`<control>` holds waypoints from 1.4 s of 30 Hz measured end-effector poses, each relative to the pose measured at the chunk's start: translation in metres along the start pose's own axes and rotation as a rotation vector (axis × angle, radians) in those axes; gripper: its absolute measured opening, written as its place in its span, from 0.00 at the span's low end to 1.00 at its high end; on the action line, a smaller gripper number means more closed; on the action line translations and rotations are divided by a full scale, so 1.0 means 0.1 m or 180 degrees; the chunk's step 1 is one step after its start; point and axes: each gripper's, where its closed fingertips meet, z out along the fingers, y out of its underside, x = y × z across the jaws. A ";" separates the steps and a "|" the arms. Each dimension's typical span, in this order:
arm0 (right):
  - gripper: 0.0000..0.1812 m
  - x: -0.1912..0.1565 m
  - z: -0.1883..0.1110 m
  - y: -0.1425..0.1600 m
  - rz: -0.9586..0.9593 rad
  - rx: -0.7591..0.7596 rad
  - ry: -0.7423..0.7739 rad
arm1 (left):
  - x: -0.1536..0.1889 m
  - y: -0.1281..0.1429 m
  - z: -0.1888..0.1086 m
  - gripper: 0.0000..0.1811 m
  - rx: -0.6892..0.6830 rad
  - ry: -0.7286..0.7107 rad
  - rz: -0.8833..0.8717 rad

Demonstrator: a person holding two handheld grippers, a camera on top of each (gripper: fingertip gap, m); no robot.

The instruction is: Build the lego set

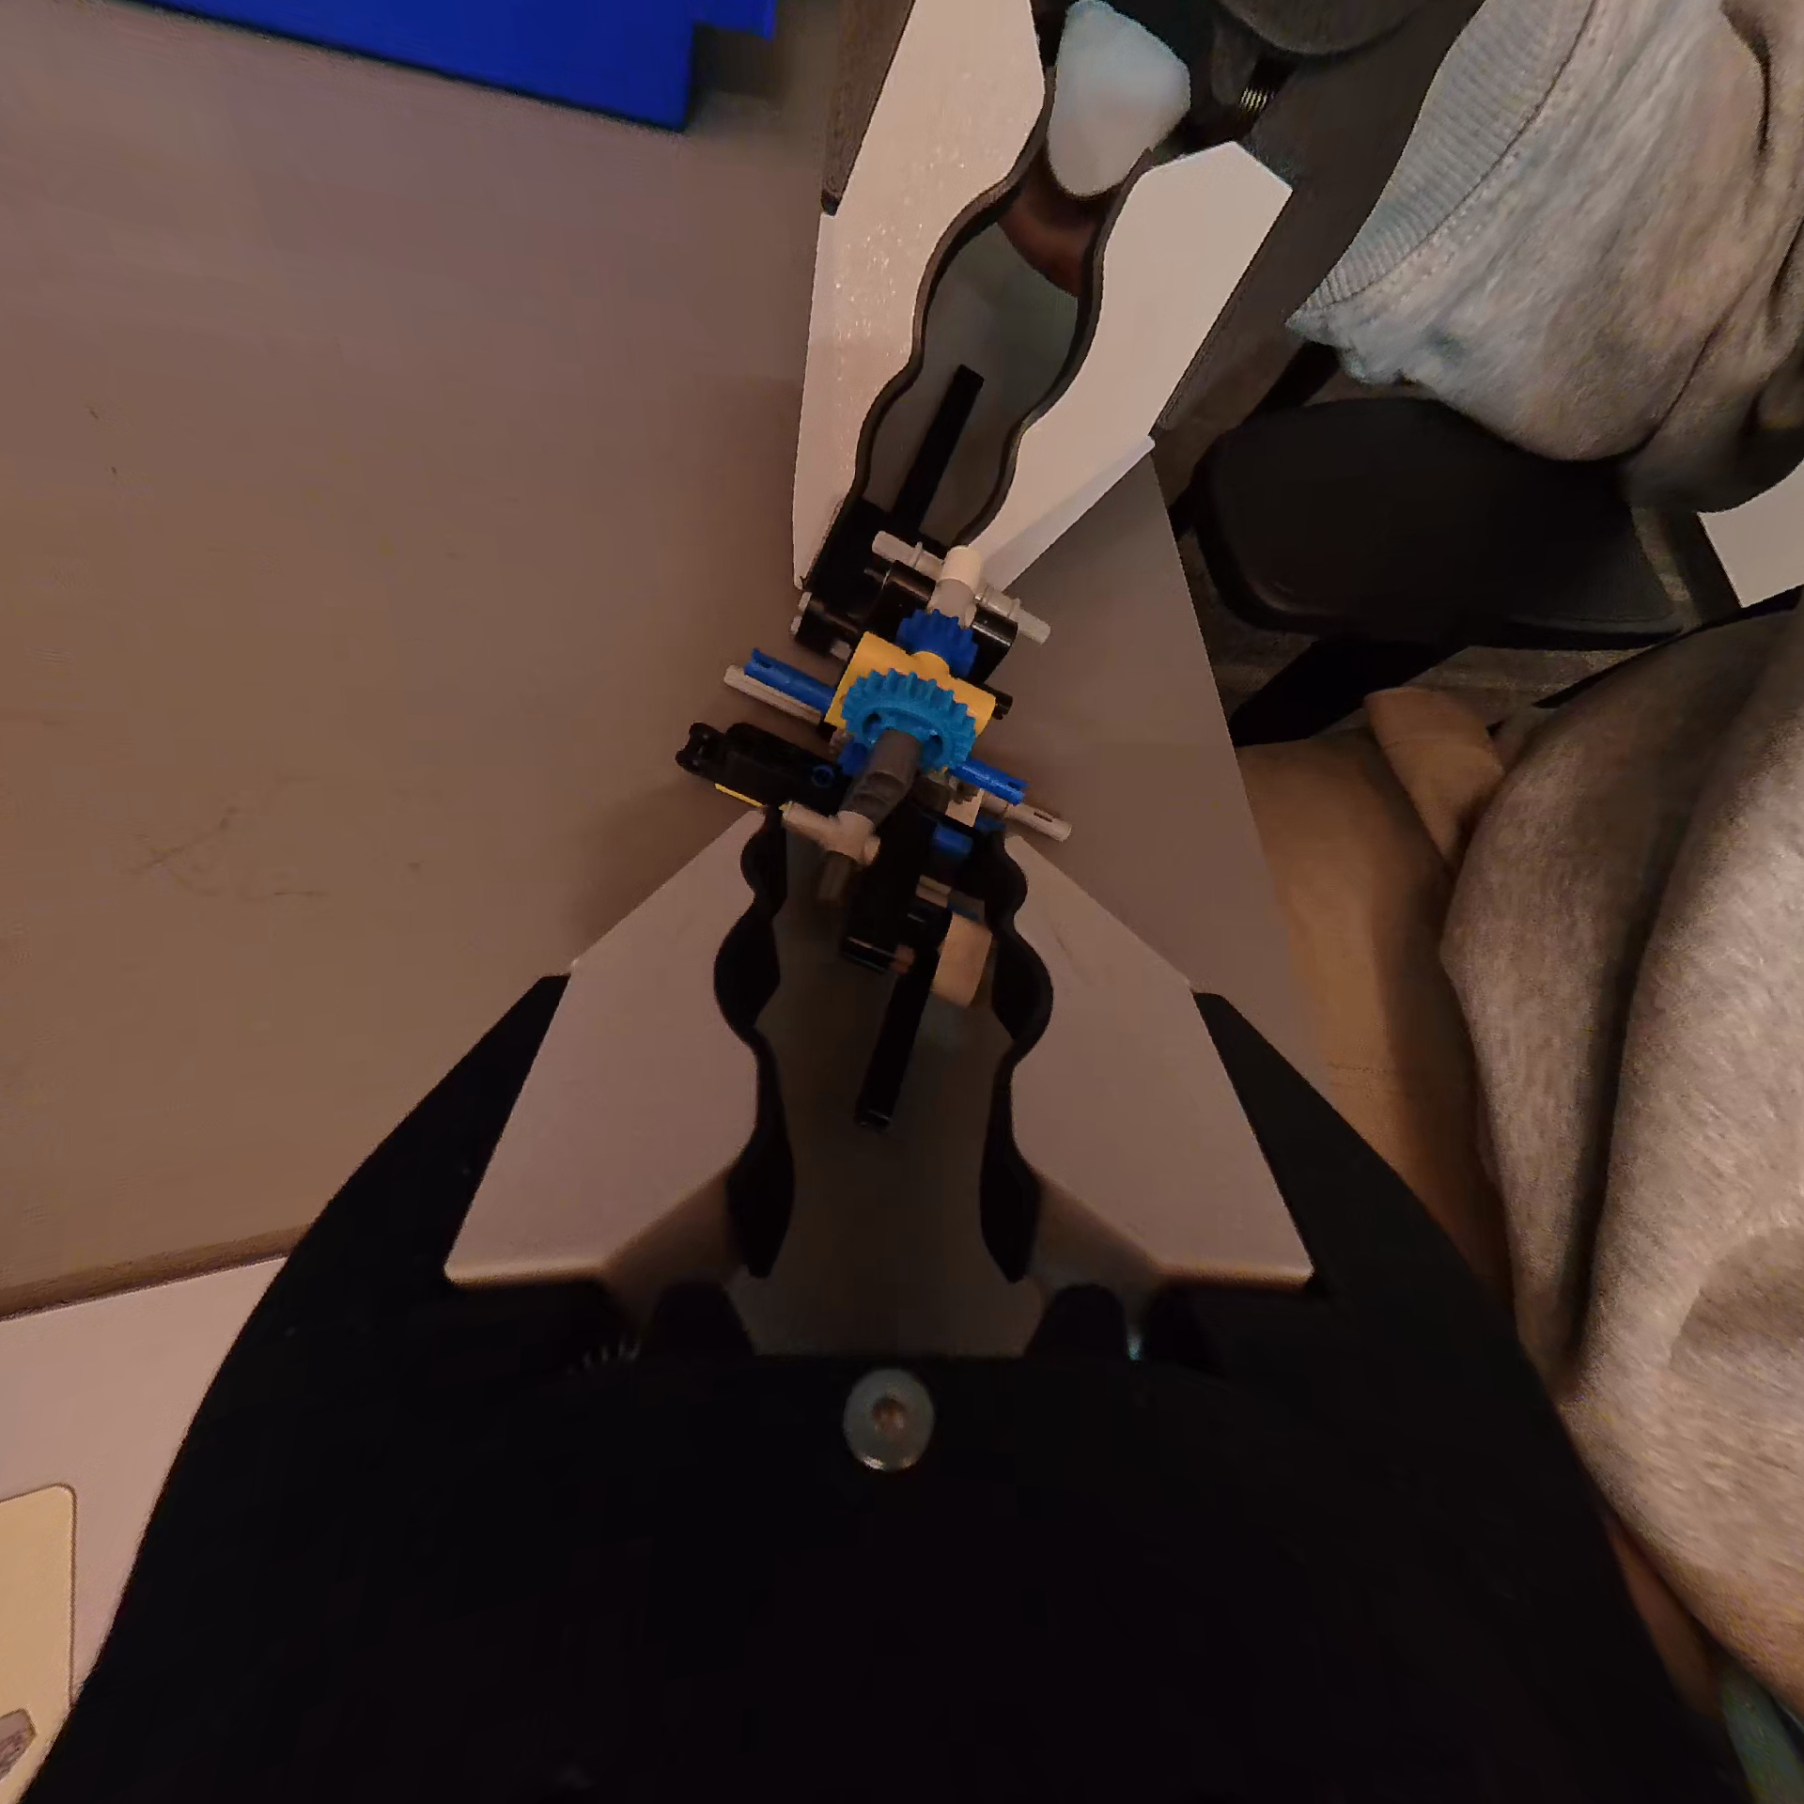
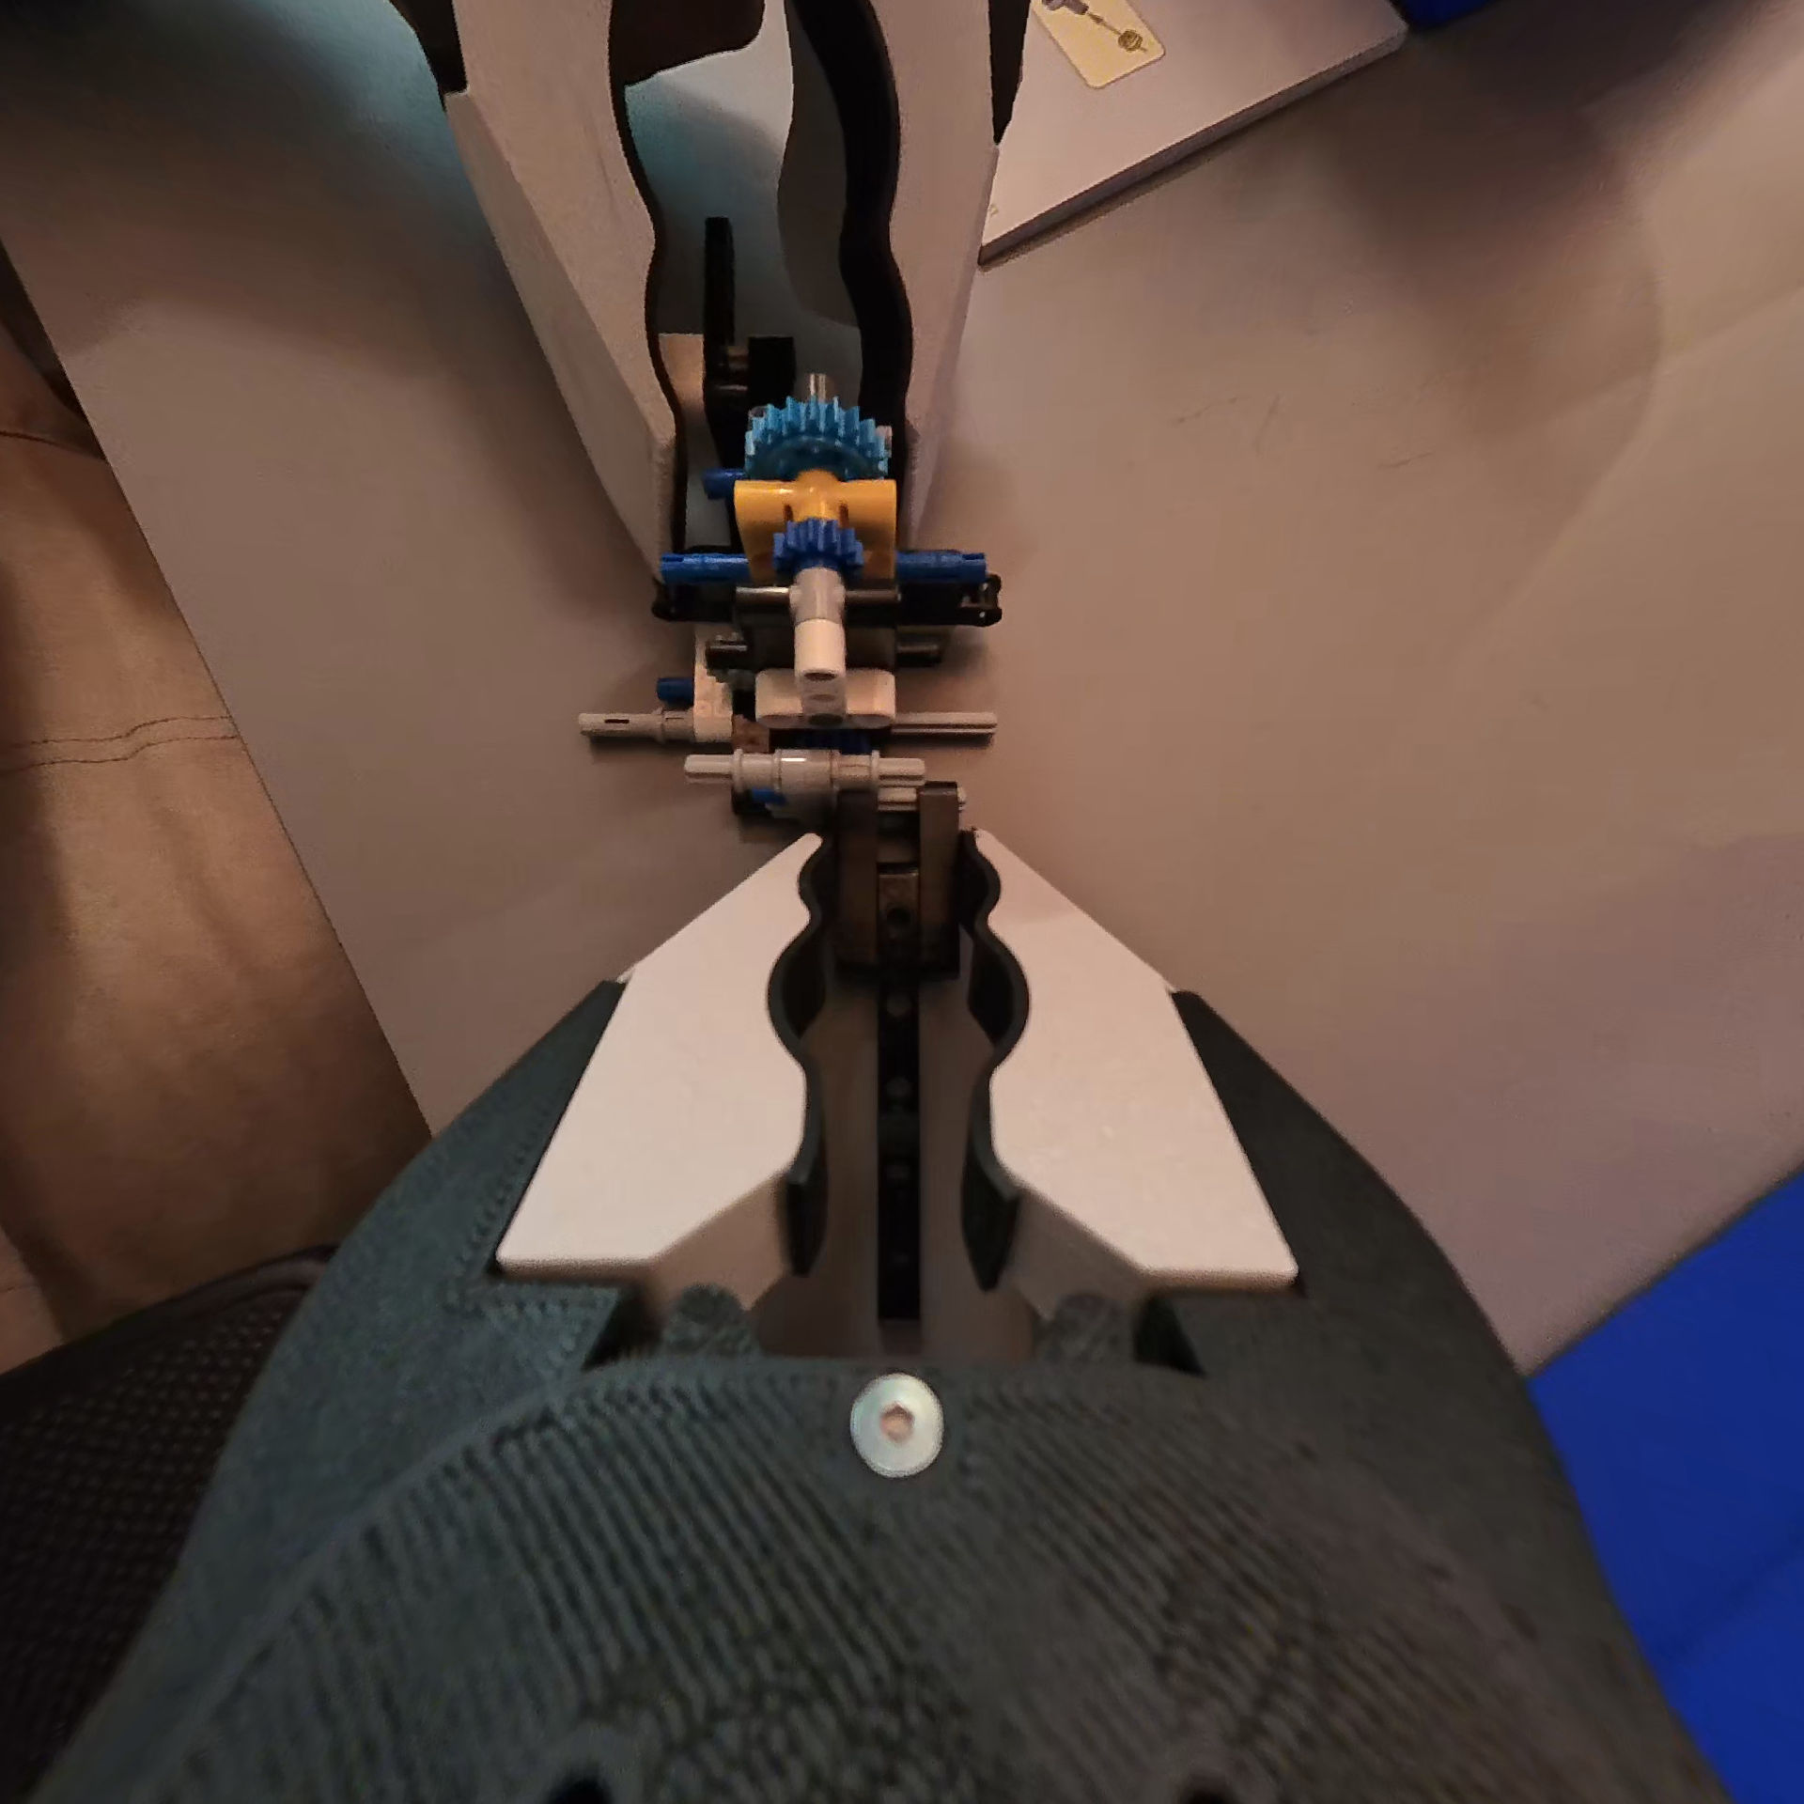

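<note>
Both grippers grasp one lego assembly (image 1: 883, 752) from opposite ends, holding it above the grey counter (image 1: 390, 586). The left gripper (image 1: 883, 869) has its jaws clamped on the assembly's near end, where black beams and a black axle run back between the wavy dark pads. The right gripper (image 2: 893, 859) has its jaws clamped on the opposite end, closing on dark beams, with a long black perforated beam (image 2: 896, 1123) extending back between the fingers. At the assembly's centre sits a yellow block (image 2: 815, 512) carrying a large light-blue bevel gear (image 2: 810, 439) meshed with a smaller dark-blue gear (image 2: 815, 549); a white connector (image 2: 818, 639) lies just beside the smaller gear, on the right gripper's side of it. Light-grey axles (image 2: 800, 766) and blue pins cross the assembly's width. Beyond the assembly, an instruction booklet (image 2: 1171, 127) lies on the counter, and blue sheet (image 1: 488, 49) is at the counter's far edge. A grey sleeve (image 1: 1611, 244) appears behind the right gripper.
</note>
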 end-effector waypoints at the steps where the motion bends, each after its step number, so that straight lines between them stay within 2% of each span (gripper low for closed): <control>1: 0.13 0.00 0.00 0.00 -0.0003 -0.0010 -0.0009 | 0.00 0.00 0.00 0.21 0.0000 0.0001 -0.0003; 23: 0.13 -0.02 0.03 -0.01 -0.0091 -0.0148 -0.0084 | -0.01 0.00 0.01 0.21 0.0012 -0.0044 -0.0039; 25: 0.13 -0.02 0.03 -0.01 -0.0092 -0.0154 -0.0081 | -0.06 -0.01 0.00 0.28 0.0030 -0.0159 -0.0069; 26: 0.13 -0.02 0.03 -0.01 -0.0093 -0.0154 -0.0080 | -0.08 -0.01 -0.02 0.34 0.0048 -0.0229 -0.0087; 28: 0.13 -0.02 0.03 0.00 -0.0093 -0.0156 -0.0078 | -0.14 -0.04 -0.13 0.42 0.0140 -0.0399 -0.0160; 30: 0.13 -0.02 0.03 0.00 -0.0092 -0.0155 -0.0075 | -0.15 -0.10 -0.35 0.50 0.0422 -0.0575 -0.0269; 34: 0.13 -0.02 0.03 0.00 -0.0092 -0.0150 -0.0077 | -0.07 -0.17 -1.11 0.51 0.1333 -0.1066 -0.0431; 36: 0.13 -0.02 0.03 -0.01 -0.0096 -0.0148 -0.0081 | 0.01 -0.06 -1.47 0.50 0.1710 -0.1326 -0.0563; 38: 0.13 -0.02 0.04 -0.01 -0.0097 -0.0147 -0.0083 | 0.07 0.19 -1.66 0.47 0.1813 -0.1642 -0.0691; 42: 0.13 -0.02 0.05 -0.02 -0.0097 -0.0143 -0.0080 | 0.25 0.62 -1.63 0.47 0.1742 -0.1985 -0.0874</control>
